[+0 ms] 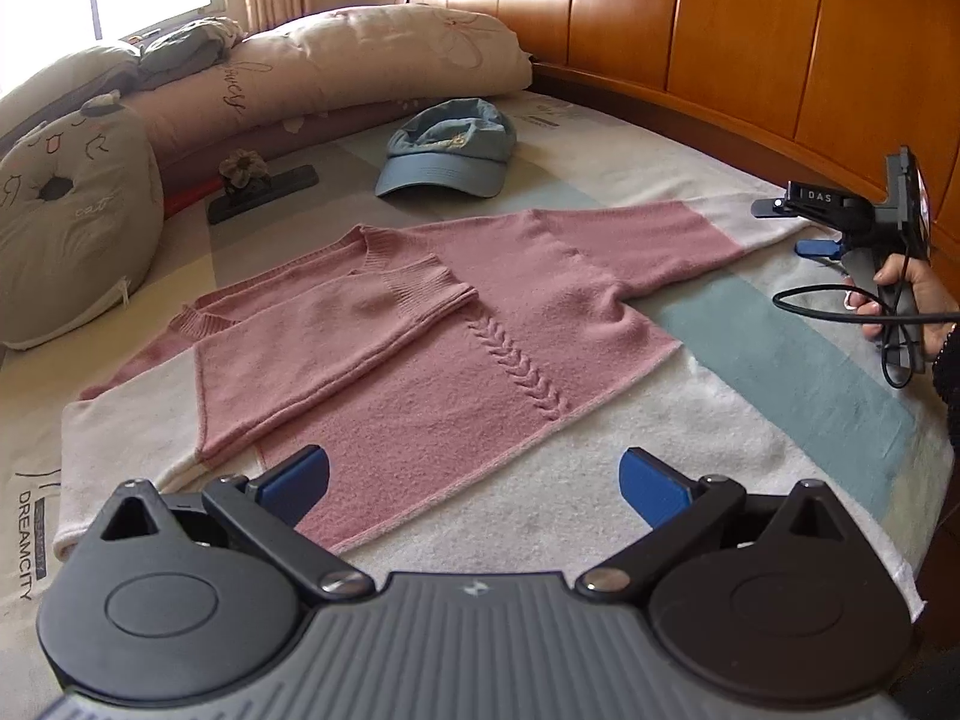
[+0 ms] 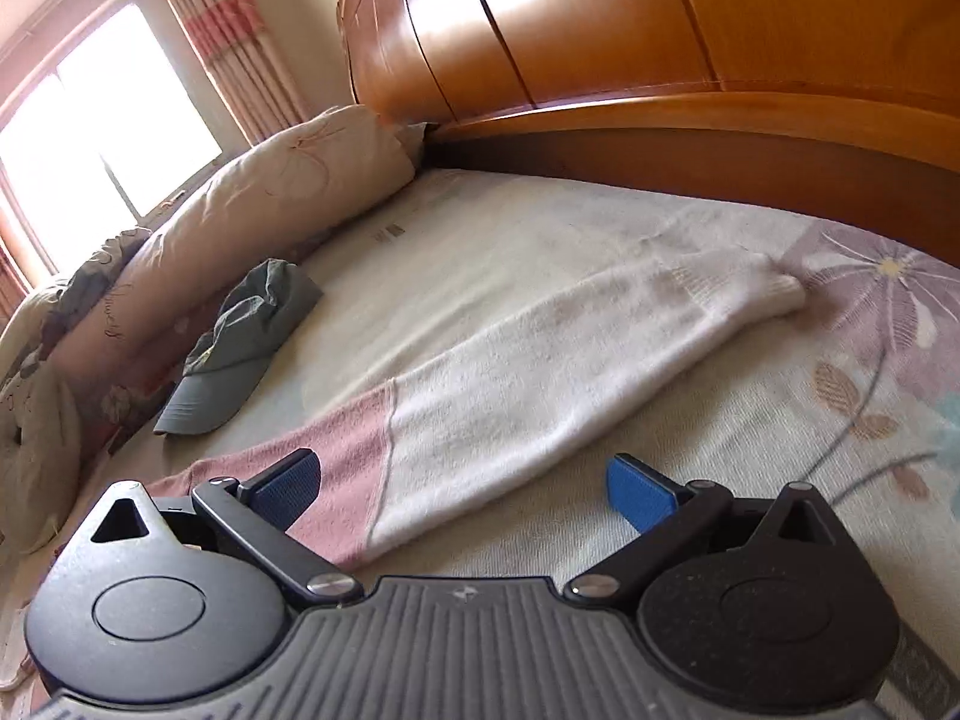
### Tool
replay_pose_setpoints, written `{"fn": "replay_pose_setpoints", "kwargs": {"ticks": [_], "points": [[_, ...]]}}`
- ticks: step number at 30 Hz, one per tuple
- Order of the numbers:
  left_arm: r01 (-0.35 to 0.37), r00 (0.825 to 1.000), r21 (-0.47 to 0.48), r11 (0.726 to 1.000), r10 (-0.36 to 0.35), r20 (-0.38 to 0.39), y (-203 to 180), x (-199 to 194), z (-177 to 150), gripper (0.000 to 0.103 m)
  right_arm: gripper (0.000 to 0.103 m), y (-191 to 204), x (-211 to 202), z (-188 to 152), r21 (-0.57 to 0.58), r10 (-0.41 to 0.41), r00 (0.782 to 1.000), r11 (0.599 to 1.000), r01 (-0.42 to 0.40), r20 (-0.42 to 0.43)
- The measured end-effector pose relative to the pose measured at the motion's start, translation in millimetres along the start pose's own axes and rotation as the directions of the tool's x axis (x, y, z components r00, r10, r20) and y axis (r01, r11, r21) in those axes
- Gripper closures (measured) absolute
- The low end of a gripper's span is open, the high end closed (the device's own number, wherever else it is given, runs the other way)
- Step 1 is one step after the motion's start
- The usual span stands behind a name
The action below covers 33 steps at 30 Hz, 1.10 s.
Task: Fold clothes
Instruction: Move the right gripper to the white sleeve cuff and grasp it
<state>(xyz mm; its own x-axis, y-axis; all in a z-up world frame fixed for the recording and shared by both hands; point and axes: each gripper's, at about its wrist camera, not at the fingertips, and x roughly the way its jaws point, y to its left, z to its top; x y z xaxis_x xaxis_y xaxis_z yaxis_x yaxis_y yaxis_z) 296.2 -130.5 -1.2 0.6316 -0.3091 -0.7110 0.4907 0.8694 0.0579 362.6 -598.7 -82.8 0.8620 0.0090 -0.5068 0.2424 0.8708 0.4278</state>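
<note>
- My left gripper [image 1: 474, 483] hovers low over the bed [image 1: 780, 360], its 2 blue fingers [image 1: 297, 483] spread wide, nothing between them.
- Pink sweater [image 1: 456, 360] lies flat on the bed ahead of the left fingers; hem edge nearest me, neckline toward the pillows [image 1: 336, 66].
- 1 sleeve is folded across the chest, its ribbed cuff [image 1: 429, 288] resting near the collar.
- The other sleeve [image 2: 540, 372] stretches out straight toward the wooden headboard [image 2: 660, 60]; pink at the shoulder, white toward the cuff.
- My right gripper [image 2: 462, 489] sits just above that sleeve near the pink-white seam, fingers wide, gripping nothing.
- In the left wrist view, my right hand [image 1: 906, 300] holds the gripper handle at the sleeve's end.
- Blue cap [image 1: 447, 147] lies beyond the sweater, apart from it, near the pillows.
</note>
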Motion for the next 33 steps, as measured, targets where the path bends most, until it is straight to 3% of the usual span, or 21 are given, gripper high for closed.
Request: {"fn": "replay_pose_setpoints", "kwargs": {"ticks": [13,24,33], "points": [[-0.073,0.997,-0.011,0.997,0.073,-0.01,8.1,-7.8,-1.2,0.001,0.0,-21.3,32.0,17.5,0.055,0.068,0.997,0.996,-0.07,0.038],[-0.081,0.997,-0.018,0.997,0.081,-0.021,12.6,-12.3,-10.1,0.001,0.0,-24.9,57.2,34.3,0.05,0.104,0.993,0.993,-0.107,0.048],[-0.089,0.996,-0.043,0.995,0.088,-0.025,20.8,-16.3,-16.5,0.001,0.0,-5.6,38.1,35.9,0.008,0.187,0.975,0.982,-0.189,0.116]]}}
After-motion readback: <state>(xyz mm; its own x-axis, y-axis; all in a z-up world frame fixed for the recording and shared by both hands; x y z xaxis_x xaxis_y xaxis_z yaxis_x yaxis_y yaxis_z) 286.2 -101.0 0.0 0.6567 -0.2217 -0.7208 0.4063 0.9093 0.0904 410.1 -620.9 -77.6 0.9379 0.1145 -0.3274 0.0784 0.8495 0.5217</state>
